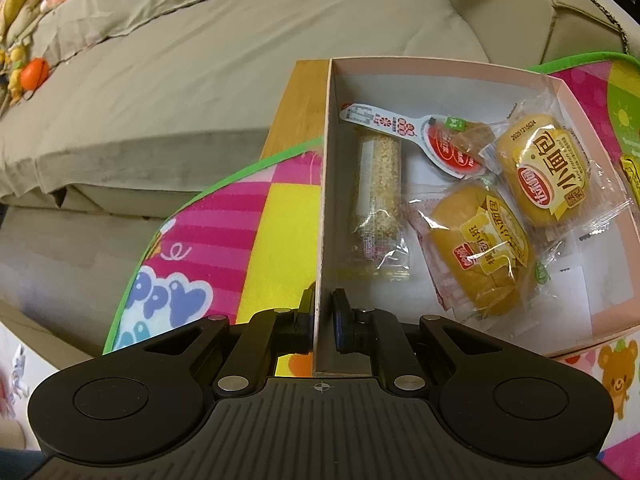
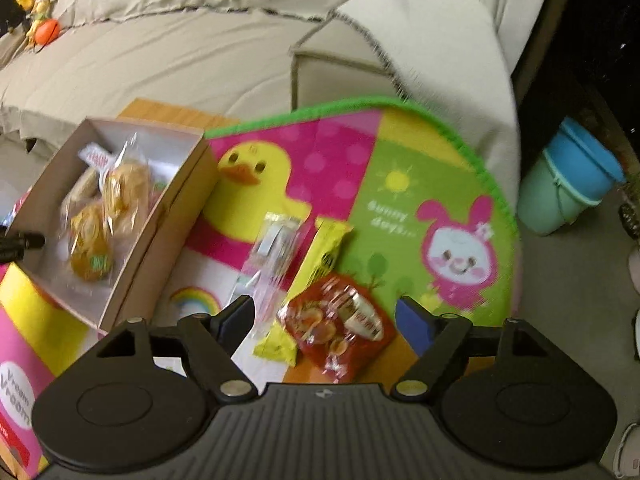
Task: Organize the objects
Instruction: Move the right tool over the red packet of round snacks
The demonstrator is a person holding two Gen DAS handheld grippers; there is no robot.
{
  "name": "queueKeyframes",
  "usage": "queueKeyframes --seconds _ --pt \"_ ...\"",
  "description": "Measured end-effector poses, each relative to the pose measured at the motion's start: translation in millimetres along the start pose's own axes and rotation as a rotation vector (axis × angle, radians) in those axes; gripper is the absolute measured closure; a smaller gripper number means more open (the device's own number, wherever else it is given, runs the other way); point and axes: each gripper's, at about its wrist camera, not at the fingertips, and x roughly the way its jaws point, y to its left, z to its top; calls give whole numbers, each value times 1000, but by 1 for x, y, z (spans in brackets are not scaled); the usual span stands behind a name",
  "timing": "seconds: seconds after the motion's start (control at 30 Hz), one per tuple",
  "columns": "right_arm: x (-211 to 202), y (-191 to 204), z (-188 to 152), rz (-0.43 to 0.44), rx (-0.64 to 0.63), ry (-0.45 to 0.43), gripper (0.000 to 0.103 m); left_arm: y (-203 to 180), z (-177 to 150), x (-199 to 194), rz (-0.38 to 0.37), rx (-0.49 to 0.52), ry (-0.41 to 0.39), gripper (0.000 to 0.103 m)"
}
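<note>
Beige sofa behind; cartoon mat on table. Box [image 1: 520, 76]: two buns [image 1: 476, 248], spoon pack, sesame bar stowed. Left tongs [image 1: 322, 320] pinch its near wall. Right tongs [image 2: 324, 316], spread wide and empty, hover above red candy bag [image 2: 340, 324]; yellow packet [image 2: 324, 248], clear packet just beyond, unpacked.

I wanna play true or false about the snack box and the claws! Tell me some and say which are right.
1. The left claw pinches the pink cardboard box's wall. True.
2. The right claw is shut. False: it is open.
3. Two wrapped yellow buns lie in the box. True.
4. The red candy packet is inside the box. False: it lies on the colourful cartoon mat.
</note>
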Motion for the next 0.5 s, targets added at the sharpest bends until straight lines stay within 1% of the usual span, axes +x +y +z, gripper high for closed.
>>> queueKeyframes --seconds 0.17,0.23,0.3,0.4,0.5 --pt "17 11 -19 11 -26 38 25 -3 2 7 6 10 5 91" --pt "22 12 -24 -9 -55 43 25 -2 6 10 3 -9 10 90" --pt "27 7 -26 -23 -62 49 25 -3 8 11 0 -4 9 90" --pt "41 -6 -26 -9 -5 65 24 -5 6 11 1 29 -2 90" --pt "51 -22 -24 20 143 56 24 -3 4 10 -9 28 -6 91"
